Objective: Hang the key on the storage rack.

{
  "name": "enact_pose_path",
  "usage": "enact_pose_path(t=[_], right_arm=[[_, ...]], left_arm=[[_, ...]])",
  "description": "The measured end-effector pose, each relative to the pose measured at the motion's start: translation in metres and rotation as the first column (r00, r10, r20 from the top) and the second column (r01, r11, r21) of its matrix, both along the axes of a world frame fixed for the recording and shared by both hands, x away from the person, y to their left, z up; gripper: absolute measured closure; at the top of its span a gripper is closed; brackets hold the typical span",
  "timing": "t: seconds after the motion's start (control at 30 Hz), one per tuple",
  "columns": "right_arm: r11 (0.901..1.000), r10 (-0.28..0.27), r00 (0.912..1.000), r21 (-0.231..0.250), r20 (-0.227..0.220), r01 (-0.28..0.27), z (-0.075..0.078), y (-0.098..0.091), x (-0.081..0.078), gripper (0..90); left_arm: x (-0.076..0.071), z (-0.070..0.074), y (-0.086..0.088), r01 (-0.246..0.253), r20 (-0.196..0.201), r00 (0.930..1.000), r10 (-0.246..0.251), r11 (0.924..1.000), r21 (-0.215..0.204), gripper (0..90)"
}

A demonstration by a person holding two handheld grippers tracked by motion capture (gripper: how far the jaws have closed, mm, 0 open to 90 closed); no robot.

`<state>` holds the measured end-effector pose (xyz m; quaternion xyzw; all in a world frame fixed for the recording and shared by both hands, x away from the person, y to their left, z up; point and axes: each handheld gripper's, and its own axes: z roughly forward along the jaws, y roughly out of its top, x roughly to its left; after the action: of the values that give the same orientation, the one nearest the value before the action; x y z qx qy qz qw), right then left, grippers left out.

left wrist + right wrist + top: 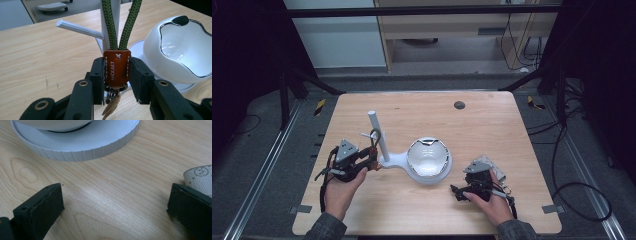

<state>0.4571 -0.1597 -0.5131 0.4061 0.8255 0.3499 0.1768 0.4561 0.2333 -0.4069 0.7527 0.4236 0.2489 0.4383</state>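
Observation:
My left gripper (117, 73) is shut on an orange leather key fob (117, 68). Its green cord loop (129, 25) runs up past the white stand's post (377, 135), close to the side peg (80, 29). A ring and a tan tag hang under the fob. In the high view the left gripper (371, 162) sits just left of the post. My right gripper (115, 205) rests low over bare table, jaws wide apart with nothing between them. In the high view the right gripper (457, 191) lies right of the white bowl (428, 157).
The white stand's round ribbed base (82, 147) carries the bowl. A pale patterned pouch (486, 165) lies by my right hand. A dark round grommet (459, 105) is set near the table's far edge. Dark floor and cables surround the table.

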Motion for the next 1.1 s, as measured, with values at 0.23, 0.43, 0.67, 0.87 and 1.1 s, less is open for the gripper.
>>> enact_pose_path(t=[0.23, 0.43, 0.67, 0.87, 1.1], right_arm=[[1.0, 0.001, 1.0, -0.002, 0.0, -0.001, 0.0, 0.0, 0.0, 0.2], [1.0, -0.001, 1.0, 0.0, -0.002, 0.001, 0.0, 0.0, -0.001, 0.2], [0.9999, -0.011, 0.9999, -0.001, -0.001, 0.011, 0.0, 0.0, -0.002, 0.2], [1.0, -0.008, 1.0, -0.001, -0.003, 0.008, 0.001, -0.001, -0.002, 1.8], [1.0, 0.004, 1.0, -0.005, 0.008, -0.004, 0.017, -0.013, -0.006, 7.2]], left_arm=[[0.0, 0.0, -0.002, 0.002, -0.006, 1.0, -0.002, 1.0, 0.009, 54.5], [-0.003, 0.0, -0.004, 0.003, -0.017, 0.9999, -0.002, 0.9998, 0.021, 43.1], [-0.007, -0.009, 0.002, -0.027, -0.036, 0.999, 0.028, 0.9993, 0.024, 24.9], [-0.002, -0.029, 0.017, -0.039, -0.078, 0.9961, 0.04, 0.9991, 0.018, 11.1], [0.013, -0.068, 0.045, -0.082, -0.14, 0.9864, 0.086, 0.996, 0.035, 8.6]])
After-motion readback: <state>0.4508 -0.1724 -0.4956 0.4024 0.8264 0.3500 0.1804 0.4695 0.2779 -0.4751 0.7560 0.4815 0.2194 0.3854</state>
